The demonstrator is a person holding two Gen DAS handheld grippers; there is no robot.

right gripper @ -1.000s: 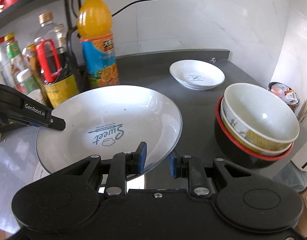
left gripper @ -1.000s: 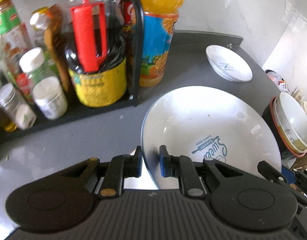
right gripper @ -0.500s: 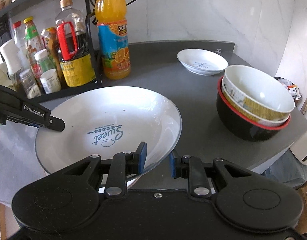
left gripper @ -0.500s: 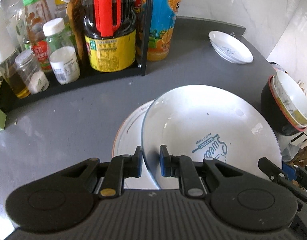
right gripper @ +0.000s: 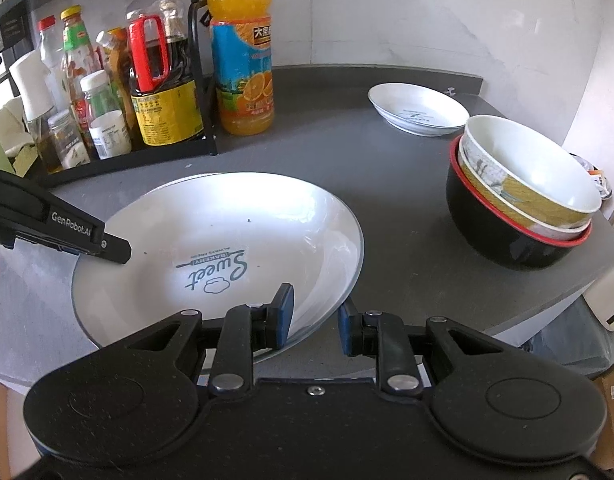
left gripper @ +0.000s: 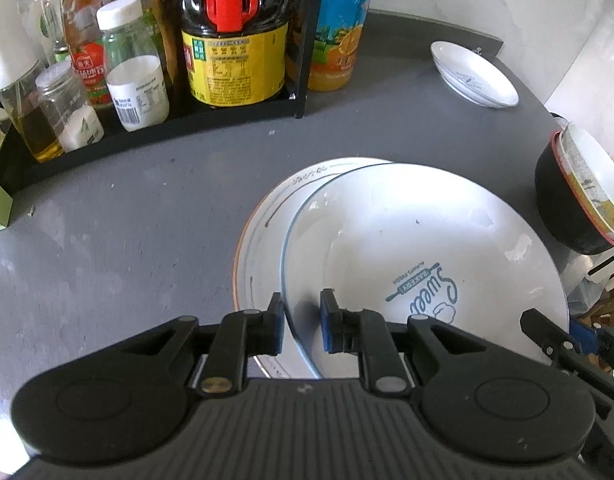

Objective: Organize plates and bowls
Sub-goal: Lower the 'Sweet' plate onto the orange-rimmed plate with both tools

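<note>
The right gripper straddles the near rim of the white "Sweet" plate, pads either side. The left gripper reaches onto its far-left rim. Stacked bowls sit at the counter's right edge, a small dish near the back corner.

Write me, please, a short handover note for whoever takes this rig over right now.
Left tongs: shut on one side of the Sweet plate's rim.
Right tongs: shut on the opposite side of the rim.
Position: the Sweet plate is over the brown-rimmed plate on the counter, offset to one side. I cannot tell whether it is fully seated.
Done: bowls are nested at the counter's edge.
Left: centre, seat and release the plate. The small dish at the back corner probably goes on the stack next.
</note>
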